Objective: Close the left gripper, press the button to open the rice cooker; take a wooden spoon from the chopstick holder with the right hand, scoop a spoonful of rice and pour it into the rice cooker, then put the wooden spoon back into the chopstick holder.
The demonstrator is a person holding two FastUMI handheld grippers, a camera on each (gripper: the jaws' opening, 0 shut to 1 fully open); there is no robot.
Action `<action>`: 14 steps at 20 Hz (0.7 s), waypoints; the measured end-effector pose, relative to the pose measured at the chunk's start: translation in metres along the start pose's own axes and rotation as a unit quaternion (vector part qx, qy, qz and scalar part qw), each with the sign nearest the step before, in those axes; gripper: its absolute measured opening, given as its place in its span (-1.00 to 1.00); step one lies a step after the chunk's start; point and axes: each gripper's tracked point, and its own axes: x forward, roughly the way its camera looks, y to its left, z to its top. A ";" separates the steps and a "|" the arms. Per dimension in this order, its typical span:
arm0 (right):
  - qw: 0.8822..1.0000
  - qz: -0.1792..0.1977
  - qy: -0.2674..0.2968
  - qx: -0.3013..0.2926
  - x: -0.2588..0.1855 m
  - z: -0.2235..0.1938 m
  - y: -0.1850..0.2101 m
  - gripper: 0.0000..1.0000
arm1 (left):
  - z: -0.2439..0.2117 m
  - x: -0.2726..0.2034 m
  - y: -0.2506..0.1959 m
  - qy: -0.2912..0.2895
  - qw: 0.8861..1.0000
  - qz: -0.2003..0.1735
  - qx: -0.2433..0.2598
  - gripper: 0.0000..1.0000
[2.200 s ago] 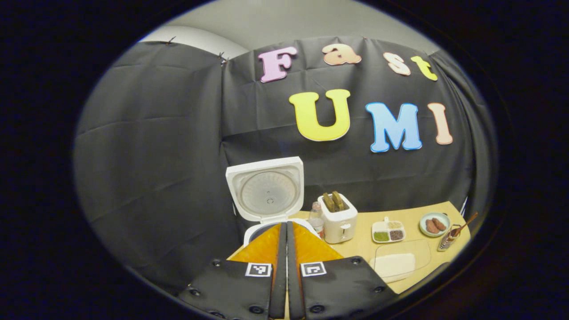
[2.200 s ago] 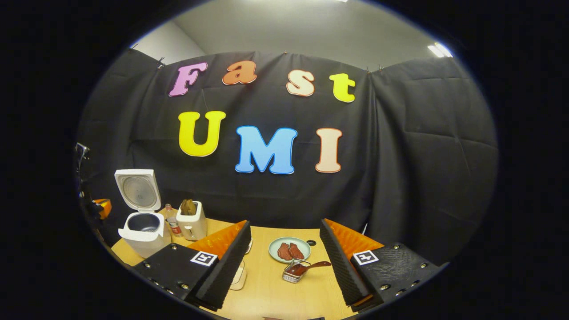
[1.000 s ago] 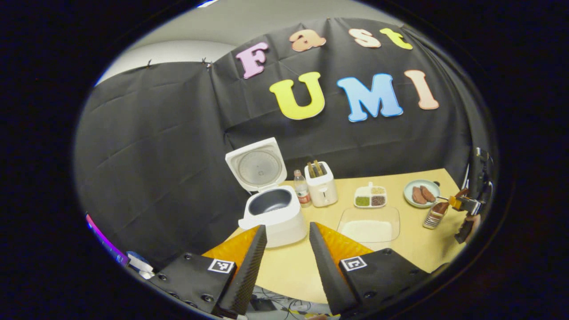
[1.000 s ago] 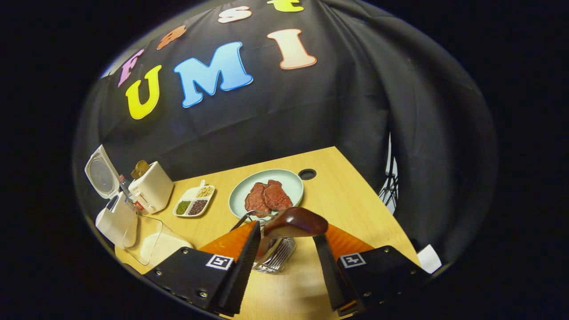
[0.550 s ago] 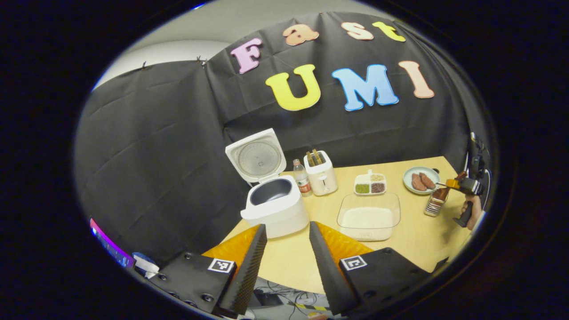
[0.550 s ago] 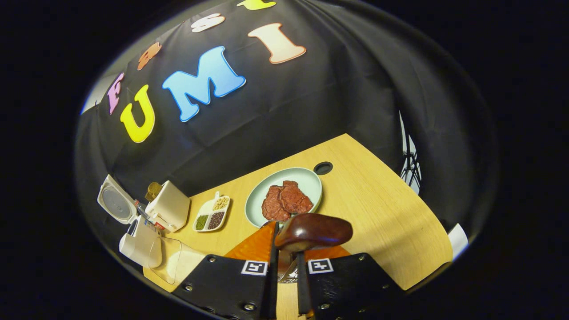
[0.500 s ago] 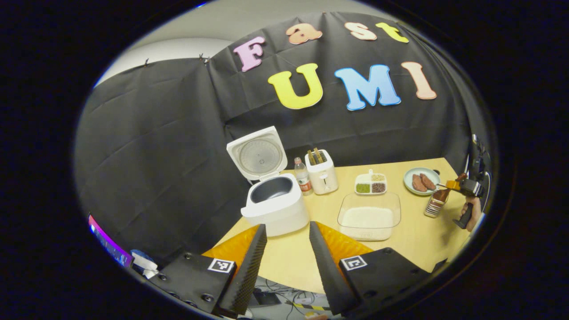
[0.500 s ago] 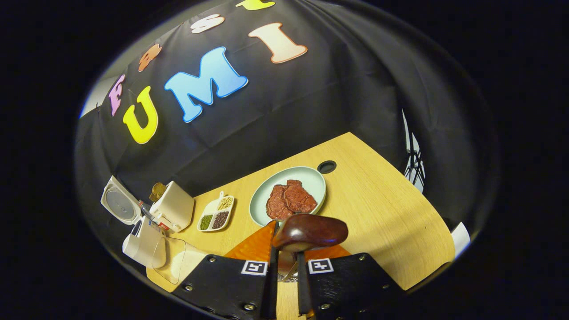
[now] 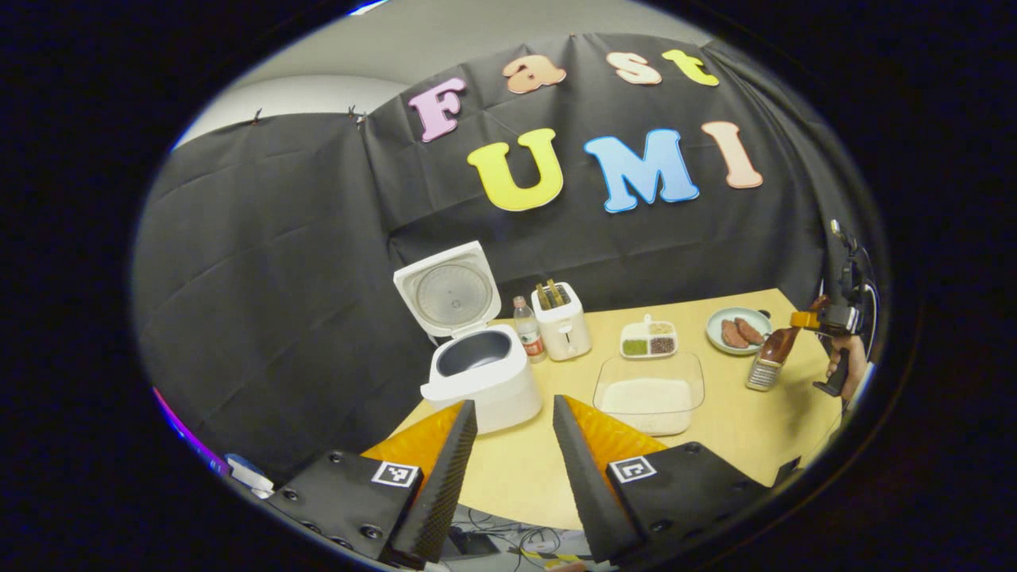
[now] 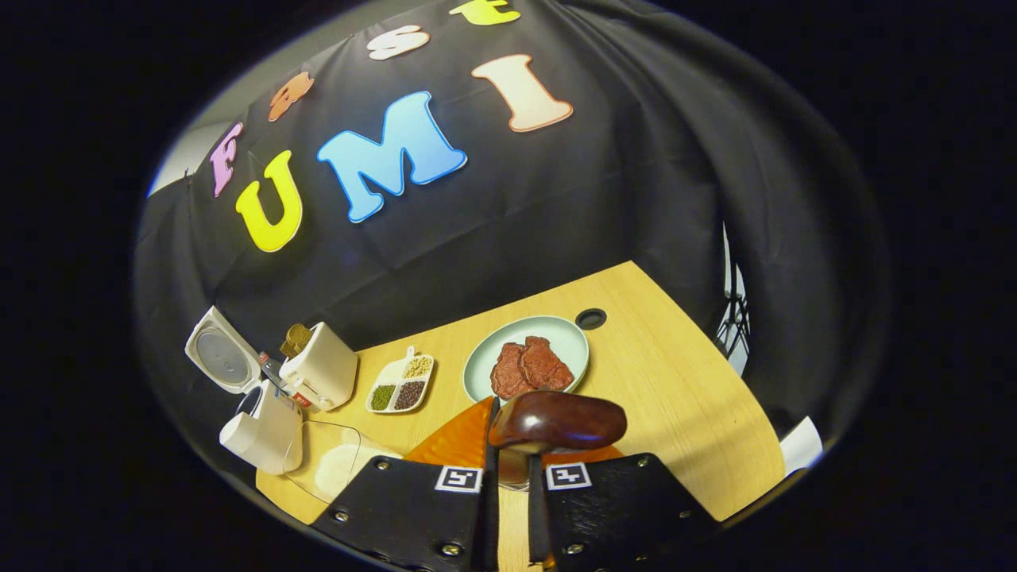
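Left gripper view puts my left gripper (image 9: 512, 413) low over the near edge of the table (image 9: 747, 429), its fingers spread apart with nothing between them. Just past them sits the rice cooker (image 9: 481, 381), lid standing upright and the pot bare to the camera. A small bottle (image 9: 526, 330) and a toaster (image 9: 562, 322) stand right beside it toward the wall, then a divided dish of grains (image 9: 648, 340) and a plate with meat (image 9: 737, 330). The clear container of rice (image 9: 647, 393) lies in front of the divided dish, between the cooker and the chopstick holder (image 9: 761, 373).

At the far right I see my right gripper (image 9: 806, 320) with the hand (image 9: 846, 365) on its grip, raised above the holder. The wooden spoon (image 9: 777, 344) hangs from it over the holder; I cannot tell whether its lower end is still inside the holder.

Right gripper view shows my right gripper (image 10: 510, 469) pinched together on the spoon's handle, the bowl (image 10: 556, 423) sitting just above the fingertips and blocking part of the plate behind it. The holder is mostly hidden under the spoon and fingers.
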 end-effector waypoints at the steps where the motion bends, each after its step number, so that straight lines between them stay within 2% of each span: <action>1: 1.000 -0.003 -0.001 -0.006 -0.005 0.006 0.003 -0.70 | -0.001 0.001 0.007 -0.004 1.000 -0.002 -0.009 0.44; 2: 1.000 -0.008 -0.001 -0.010 -0.010 0.009 0.005 -0.70 | -0.002 0.003 0.016 -0.010 1.000 -0.005 -0.018 0.44; 3: 1.000 -0.012 -0.002 -0.013 -0.017 0.014 0.010 -0.70 | -0.001 0.004 0.024 -0.018 0.999 -0.006 -0.025 0.35; 4: 1.000 -0.015 -0.003 -0.018 -0.025 0.017 0.017 -0.70 | -0.001 0.004 0.035 -0.027 0.999 -0.009 -0.034 0.55; 8: 0.998 -0.017 0.010 -0.054 -0.054 0.011 0.057 -0.70 | -0.006 0.014 0.088 -0.050 0.995 -0.021 -0.083 0.55; 11: 0.997 -0.014 0.012 -0.077 -0.071 0.004 0.098 -0.70 | -0.012 0.014 0.132 -0.066 0.991 -0.022 -0.112 0.54; 13: 0.996 -0.002 0.012 -0.085 -0.076 -0.005 0.134 -0.70 | -0.018 0.013 0.162 -0.086 0.991 -0.019 -0.105 0.53; 14: 0.996 0.003 0.015 -0.091 -0.077 -0.011 0.151 -0.70 | -0.023 0.012 0.172 -0.092 0.990 -0.021 -0.101 0.36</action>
